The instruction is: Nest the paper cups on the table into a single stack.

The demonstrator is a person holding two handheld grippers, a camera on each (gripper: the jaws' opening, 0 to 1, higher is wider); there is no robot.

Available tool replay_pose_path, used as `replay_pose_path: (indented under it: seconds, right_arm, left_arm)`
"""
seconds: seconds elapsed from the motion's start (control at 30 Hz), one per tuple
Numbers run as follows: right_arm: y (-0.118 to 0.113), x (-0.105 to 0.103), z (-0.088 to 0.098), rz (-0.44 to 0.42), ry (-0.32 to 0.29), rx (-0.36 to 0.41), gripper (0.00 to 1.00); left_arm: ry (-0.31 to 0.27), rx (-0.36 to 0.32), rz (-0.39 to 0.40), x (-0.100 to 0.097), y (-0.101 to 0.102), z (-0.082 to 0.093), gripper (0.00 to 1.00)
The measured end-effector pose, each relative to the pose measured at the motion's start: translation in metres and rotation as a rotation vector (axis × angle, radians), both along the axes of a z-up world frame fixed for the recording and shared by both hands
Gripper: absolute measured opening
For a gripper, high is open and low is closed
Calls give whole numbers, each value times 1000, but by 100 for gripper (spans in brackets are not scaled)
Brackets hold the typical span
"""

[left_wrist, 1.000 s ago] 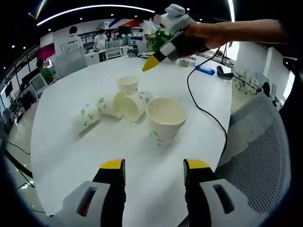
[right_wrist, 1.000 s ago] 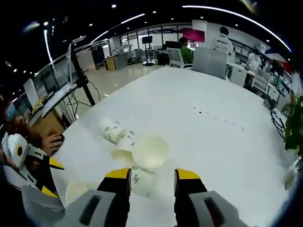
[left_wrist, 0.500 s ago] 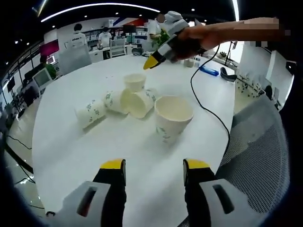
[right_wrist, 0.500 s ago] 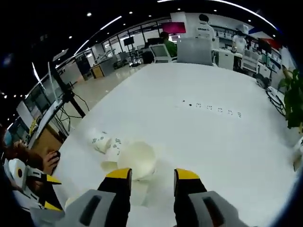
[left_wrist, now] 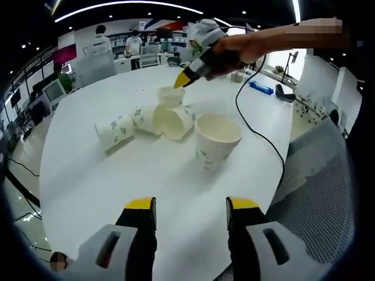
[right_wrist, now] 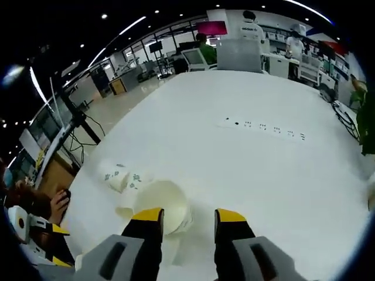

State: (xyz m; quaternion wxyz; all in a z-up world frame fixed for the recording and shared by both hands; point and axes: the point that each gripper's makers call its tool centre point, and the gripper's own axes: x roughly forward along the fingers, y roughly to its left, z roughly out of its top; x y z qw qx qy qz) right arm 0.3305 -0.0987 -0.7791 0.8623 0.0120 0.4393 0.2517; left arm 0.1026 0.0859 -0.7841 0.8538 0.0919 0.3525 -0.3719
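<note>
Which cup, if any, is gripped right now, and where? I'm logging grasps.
None. The left gripper is open over bare table, short of the cups. The right gripper is open above them, touching nothing.

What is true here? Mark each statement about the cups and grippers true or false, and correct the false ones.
1. The nearest paper cup stands upright with its mouth up. True.
2. The left gripper is shut on a cup. False: its jaws are open with nothing between them.
3. Several cups lie on their sides on the white table. True: for example the tipped cup on the left of the cluster.
4. All the cups are already nested in one stack. False: they are scattered separately.
5. The right gripper hovers above the far upright cup. True.
</note>
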Motion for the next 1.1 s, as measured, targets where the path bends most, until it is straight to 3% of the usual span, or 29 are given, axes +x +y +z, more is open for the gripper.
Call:
replay_pose_path:
  seconds: [0.23, 0.3, 0.5, 0.63, 0.77, 0.9, 0.97, 1.03, 1.1]
  right_arm:
    - [5, 4, -11, 6, 30, -20, 27]
    - [7, -6, -8, 9, 40, -28, 26]
    - [4, 11, -23, 3, 62, -38, 18]
    - [6, 1, -18, 1, 67, -42, 14]
    - [5, 7, -24, 4, 71, -45, 11]
    - [7, -6, -15, 5, 69, -46, 8]
    - [3, 11, -27, 8, 67, -45, 6]
    - [6, -7, -14, 3, 66, -41, 3]
    - [3, -1, -16, -4, 62, -42, 1]
  left_arm:
    - [9, -1, 16, 1, 6, -3, 45]
    - [11, -3, 20, 1, 7, -3, 45]
    - [17, -6, 26, 1, 8, -4, 43]
    - [22, -7, 31, 1, 9, -5, 43]
    - [27, -6, 34, 0, 10, -7, 42]
    - [31, -6, 36, 1, 11, -9, 42]
    - [32, -5, 36, 0, 11, -9, 42]
    - [32, -4, 34, 0, 10, -7, 42]
    - [32, -4, 33, 0, 10, -6, 41]
